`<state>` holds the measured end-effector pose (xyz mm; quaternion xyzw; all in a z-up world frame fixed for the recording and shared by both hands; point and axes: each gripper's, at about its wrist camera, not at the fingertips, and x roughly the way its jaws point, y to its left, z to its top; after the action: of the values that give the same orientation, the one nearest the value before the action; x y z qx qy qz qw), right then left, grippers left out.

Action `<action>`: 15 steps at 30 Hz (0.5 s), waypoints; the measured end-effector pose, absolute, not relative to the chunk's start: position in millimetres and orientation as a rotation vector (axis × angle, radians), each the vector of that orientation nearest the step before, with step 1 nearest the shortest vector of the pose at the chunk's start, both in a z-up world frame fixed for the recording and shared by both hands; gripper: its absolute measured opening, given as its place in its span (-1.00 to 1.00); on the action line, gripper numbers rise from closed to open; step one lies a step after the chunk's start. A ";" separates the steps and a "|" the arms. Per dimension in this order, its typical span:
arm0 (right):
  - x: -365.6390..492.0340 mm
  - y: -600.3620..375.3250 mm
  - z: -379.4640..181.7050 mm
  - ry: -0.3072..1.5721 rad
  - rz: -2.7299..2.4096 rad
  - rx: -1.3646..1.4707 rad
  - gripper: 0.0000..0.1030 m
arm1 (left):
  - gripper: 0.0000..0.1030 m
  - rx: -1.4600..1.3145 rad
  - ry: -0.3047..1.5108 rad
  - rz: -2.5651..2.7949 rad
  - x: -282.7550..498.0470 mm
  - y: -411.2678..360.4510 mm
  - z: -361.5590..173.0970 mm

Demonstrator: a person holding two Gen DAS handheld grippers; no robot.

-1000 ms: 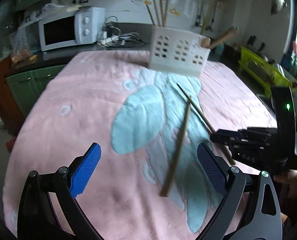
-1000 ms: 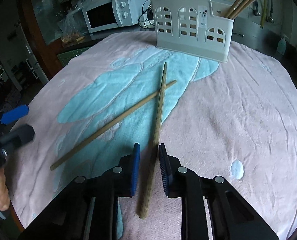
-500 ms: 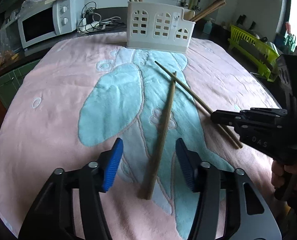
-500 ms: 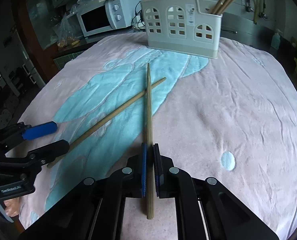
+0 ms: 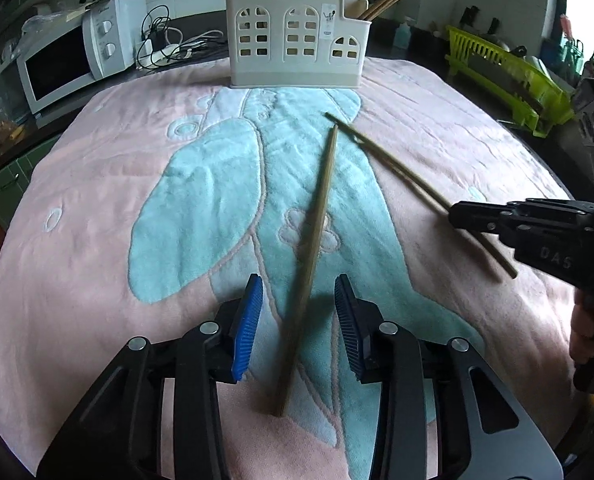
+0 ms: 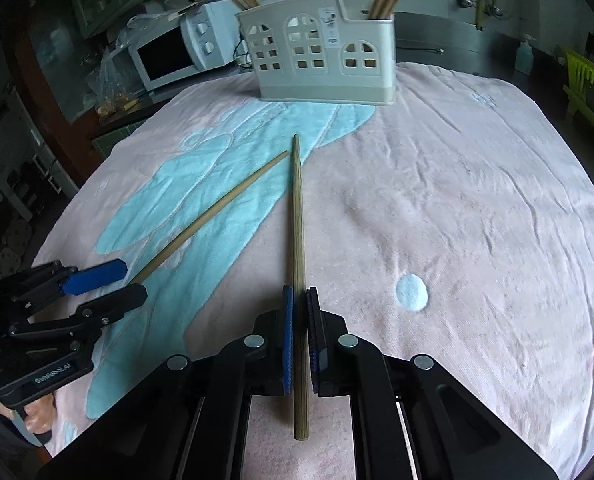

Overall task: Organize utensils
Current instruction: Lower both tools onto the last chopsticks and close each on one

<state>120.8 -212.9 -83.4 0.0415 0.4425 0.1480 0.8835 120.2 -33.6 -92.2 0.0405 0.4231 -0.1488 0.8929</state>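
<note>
Left wrist view: left gripper (image 5: 299,326) partly open, straddling near end of one chopstick (image 5: 312,248) lying on pink-and-blue cloth (image 5: 97,220), pads not touching it. Caddy (image 5: 295,42) upright at far edge, sticks inside.

Right wrist view: right gripper (image 6: 301,336) clamped on second chopstick (image 6: 298,240), tip pointing toward caddy (image 6: 325,64). Other stick (image 6: 213,216) angled to the left, beside left gripper (image 6: 105,284).

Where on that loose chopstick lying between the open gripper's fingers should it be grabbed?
Near its thick near end, probably. The chopstick lies flat on the towel, pointing away, so the left gripper should come straight down, one finger on each long side.
</note>
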 end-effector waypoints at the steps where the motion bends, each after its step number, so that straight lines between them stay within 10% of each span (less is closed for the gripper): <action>1: 120.1 -213.9 -82.9 0.918 0.307 0.089 -0.87 | -0.27 0.086 0.875 -0.310 120.1 -33.7 -92.3; 15: 116.7 -212.7 -85.8 0.917 0.286 0.068 -0.84 | -0.61 0.093 0.862 -0.263 119.7 -32.3 -93.0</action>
<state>116.7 -212.7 -85.8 0.0326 0.4411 0.1376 0.8862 119.7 -32.3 -93.0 0.0448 0.4162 -0.1271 0.8992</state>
